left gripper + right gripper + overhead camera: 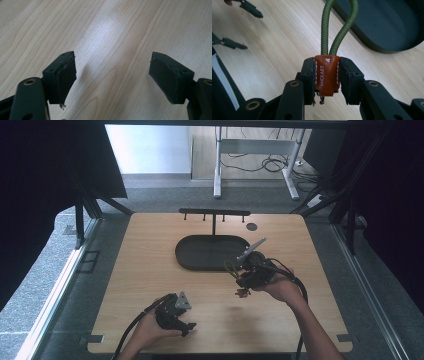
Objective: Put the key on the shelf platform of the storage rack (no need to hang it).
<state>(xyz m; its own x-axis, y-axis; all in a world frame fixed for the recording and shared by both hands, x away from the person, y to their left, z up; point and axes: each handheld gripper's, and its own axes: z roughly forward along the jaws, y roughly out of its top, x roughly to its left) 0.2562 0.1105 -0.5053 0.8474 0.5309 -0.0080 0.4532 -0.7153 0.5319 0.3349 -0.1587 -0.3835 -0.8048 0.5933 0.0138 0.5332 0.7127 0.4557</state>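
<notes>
I have the right gripper point(243, 281) closed on a key fob point(327, 75): in the right gripper view its two black pads press against either side of the fob's brown leather tab, which carries white stitching and stamped lettering. A green braided cord loop point(338, 27) rises out of the tab toward twelve o'clock, and a small metal piece pokes out below the leather, too small for me to identify. In the high view that gripper sits at about four o'clock from the desk's point(150, 270) centre, held above the wood, with the loop showing as a thin greenish ring on its nine o'clock side, just off the five o'clock end of the dark oval tray point(200, 252). The tray lies near the middle of the desk, and a black rack with short pegs point(214, 213) stands right behind it at twelve o'clock. My left gripper point(181, 322) is down at roughly seven o'clock, close to the near edge. In the left gripper view its pads point(63, 77) stand wide apart with bare wood grain between them, so it holds nothing. In the right gripper view the left gripper's jaw tips appear off at ten o'clock, well apart from the fob.
</notes>
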